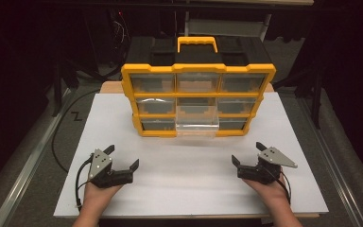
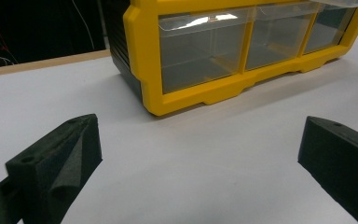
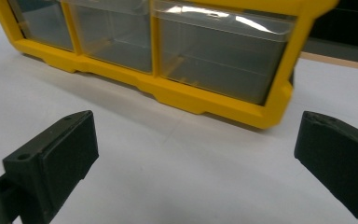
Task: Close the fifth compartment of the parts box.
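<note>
No readable text, labels, brands or numbers on anything in view.

The drawer cabinet [image 2: 242,51] was cut off by the top edge in both gripper views, and what lay inside its clear drawers [image 1: 197,82] was not readable.

Organizer [image 1: 198,99] w/ btm-mid drawer [image 1: 197,127] out

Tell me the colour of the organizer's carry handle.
Yellow; the carry handle shows best in the high view.
</note>
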`<state>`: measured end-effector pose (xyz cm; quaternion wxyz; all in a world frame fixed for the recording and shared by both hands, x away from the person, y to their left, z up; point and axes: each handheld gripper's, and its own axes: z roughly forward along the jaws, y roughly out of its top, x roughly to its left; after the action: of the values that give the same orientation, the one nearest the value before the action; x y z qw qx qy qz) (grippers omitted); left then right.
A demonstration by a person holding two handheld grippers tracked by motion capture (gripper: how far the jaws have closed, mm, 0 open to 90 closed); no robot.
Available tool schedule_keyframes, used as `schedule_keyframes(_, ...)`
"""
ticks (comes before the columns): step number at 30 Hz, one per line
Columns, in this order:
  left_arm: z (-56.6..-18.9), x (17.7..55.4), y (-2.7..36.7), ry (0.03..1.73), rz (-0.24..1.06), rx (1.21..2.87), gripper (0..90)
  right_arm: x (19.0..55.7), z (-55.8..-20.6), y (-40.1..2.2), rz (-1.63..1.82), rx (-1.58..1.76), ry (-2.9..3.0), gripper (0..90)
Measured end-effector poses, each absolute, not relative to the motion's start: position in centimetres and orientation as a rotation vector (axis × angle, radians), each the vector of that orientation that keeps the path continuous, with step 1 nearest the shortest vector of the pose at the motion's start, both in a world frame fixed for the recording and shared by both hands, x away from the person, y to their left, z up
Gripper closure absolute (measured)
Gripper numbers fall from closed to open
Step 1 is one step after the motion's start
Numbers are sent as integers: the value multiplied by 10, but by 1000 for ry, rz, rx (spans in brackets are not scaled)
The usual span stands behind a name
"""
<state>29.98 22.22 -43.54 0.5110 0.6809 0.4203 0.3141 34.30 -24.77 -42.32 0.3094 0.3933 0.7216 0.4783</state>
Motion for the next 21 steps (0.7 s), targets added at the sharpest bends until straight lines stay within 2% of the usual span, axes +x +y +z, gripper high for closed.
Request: schedule_keyframes(21, -435, 299, 222, 1005, 752, 1631, 1, 340, -425, -199, 1290, 932, 1977, 9)
